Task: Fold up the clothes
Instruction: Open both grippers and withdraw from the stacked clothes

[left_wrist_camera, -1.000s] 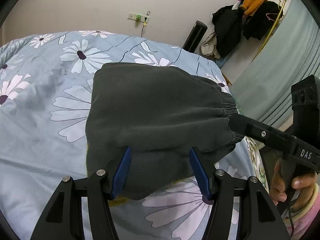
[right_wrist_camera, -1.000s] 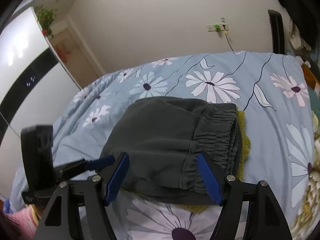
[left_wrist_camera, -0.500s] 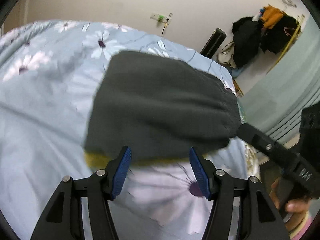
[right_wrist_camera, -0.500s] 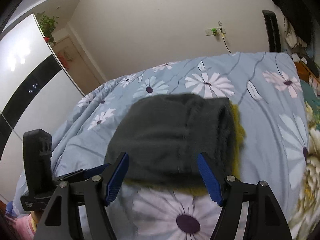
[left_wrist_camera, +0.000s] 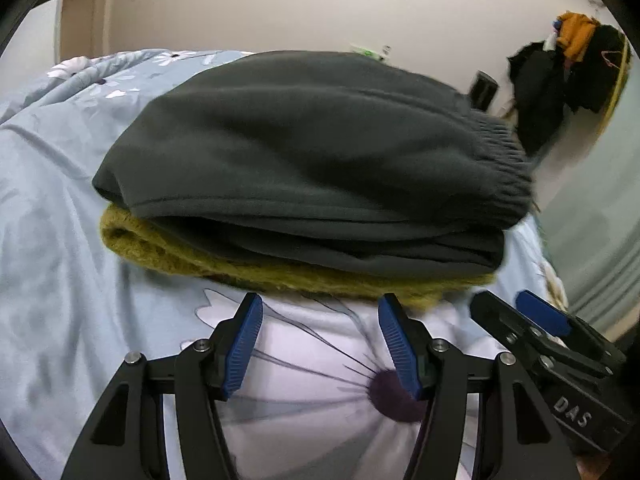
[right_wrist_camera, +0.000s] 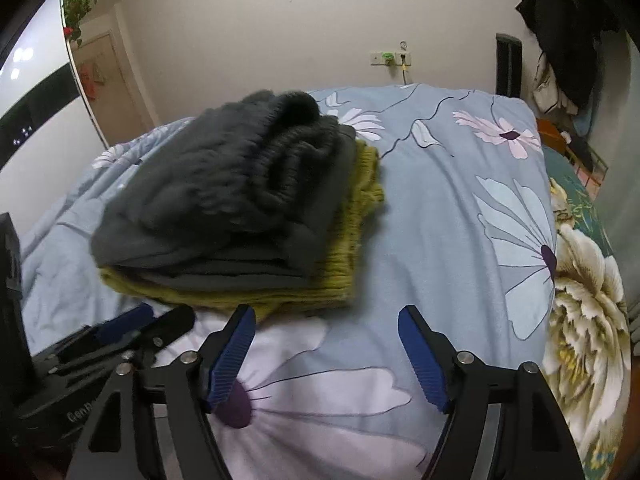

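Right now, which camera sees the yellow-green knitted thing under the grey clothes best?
The right wrist view. There the yellow-green knit shows along both its front edge and its right side, under the folded grey trousers. The left wrist view shows only a thin front strip of it beneath the trousers.

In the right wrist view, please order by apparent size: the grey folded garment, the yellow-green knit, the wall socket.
1. grey folded garment, largest.
2. yellow-green knit; mostly covered, so its true size is unsure.
3. wall socket, smallest, but farthest away.
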Available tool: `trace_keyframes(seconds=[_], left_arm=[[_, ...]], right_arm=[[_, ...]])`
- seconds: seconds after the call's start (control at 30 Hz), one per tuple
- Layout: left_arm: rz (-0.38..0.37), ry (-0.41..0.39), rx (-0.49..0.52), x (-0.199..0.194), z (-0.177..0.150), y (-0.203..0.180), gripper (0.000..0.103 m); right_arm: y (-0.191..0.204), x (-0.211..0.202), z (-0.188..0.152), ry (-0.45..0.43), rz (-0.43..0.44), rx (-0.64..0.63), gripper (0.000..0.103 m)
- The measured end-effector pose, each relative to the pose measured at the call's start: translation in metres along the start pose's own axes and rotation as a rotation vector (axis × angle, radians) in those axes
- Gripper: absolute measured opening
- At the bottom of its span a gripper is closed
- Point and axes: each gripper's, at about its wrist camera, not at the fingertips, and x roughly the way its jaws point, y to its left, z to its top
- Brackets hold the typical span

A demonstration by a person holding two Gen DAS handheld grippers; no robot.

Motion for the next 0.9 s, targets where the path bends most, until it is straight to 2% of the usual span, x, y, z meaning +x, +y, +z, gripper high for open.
trace_keyframes(seconds=[0.1,0.3,0.9], left_arm=[[0.022,0.020,-0.059,0.018,0.001,0.013,0.061],[0.054,0.011,-0.030,0.028,0.000,0.011,0.062],[0.039,0.009,-0.043,0.036,0.000,0.024,0.065]], right_arm=[[0.005,0.017,-0.004,0.025,-0.009,-0.045,0.080],[0.010,0.036,-0.007,0.069,-0.014,-0.093,0.080],[0.001,0.036,-0.020,0.045,-0.005,-0.066,0.082]])
